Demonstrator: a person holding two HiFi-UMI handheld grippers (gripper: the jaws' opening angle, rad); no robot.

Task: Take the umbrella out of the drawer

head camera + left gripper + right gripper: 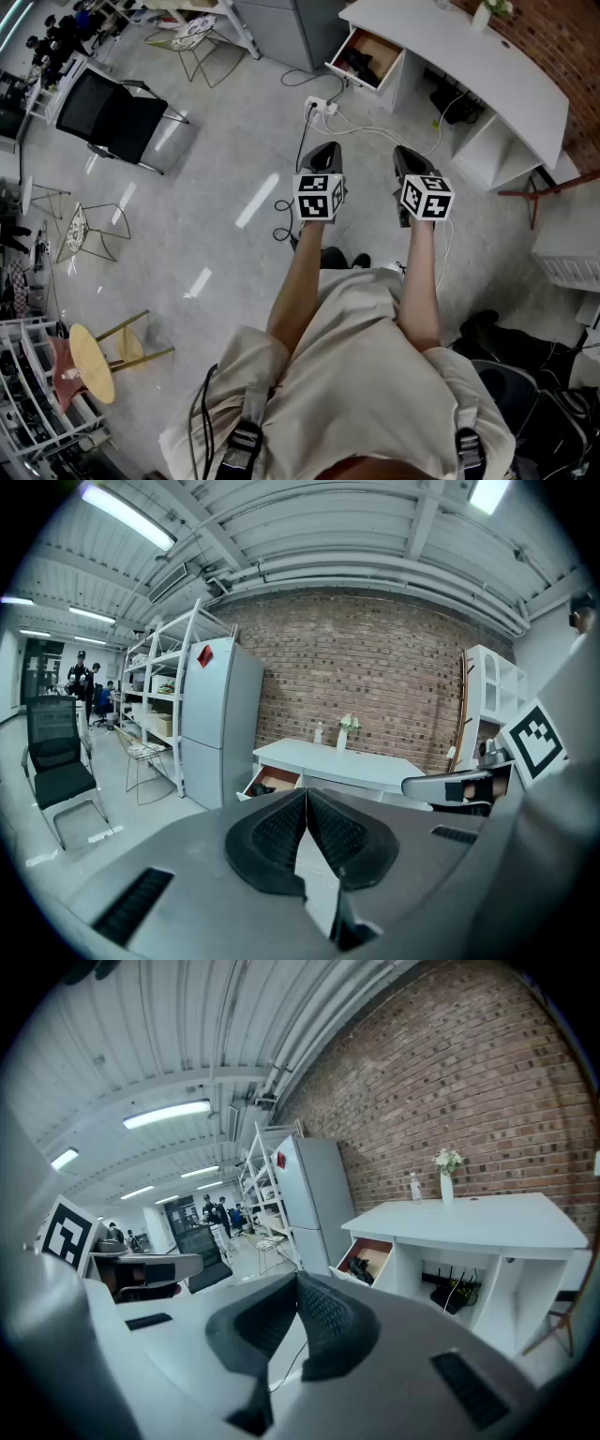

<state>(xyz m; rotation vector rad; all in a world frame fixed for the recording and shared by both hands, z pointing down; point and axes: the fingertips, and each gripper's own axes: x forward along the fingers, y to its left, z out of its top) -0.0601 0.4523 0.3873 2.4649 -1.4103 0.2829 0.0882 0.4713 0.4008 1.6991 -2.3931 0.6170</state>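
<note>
A white desk [487, 75] stands against a red brick wall [375, 658] — left of the desk are a tall grey cabinet [220, 724] and white shelving [159, 682]. A pale grey floor [234, 178] spreads before the desk, with a black office chair [108, 114] well off to the desk's left. Strip lights [127, 516] hang overhead.

The head view looks steeply down over the person [366, 375] onto the floor [234, 169]; both gripper views face forward toward the brick wall [375, 667] — all three share the distant white desk [469, 66] and its open drawer [382, 45].

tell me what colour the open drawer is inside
Light wood brown. The drawer shows it best in the head view.
</note>
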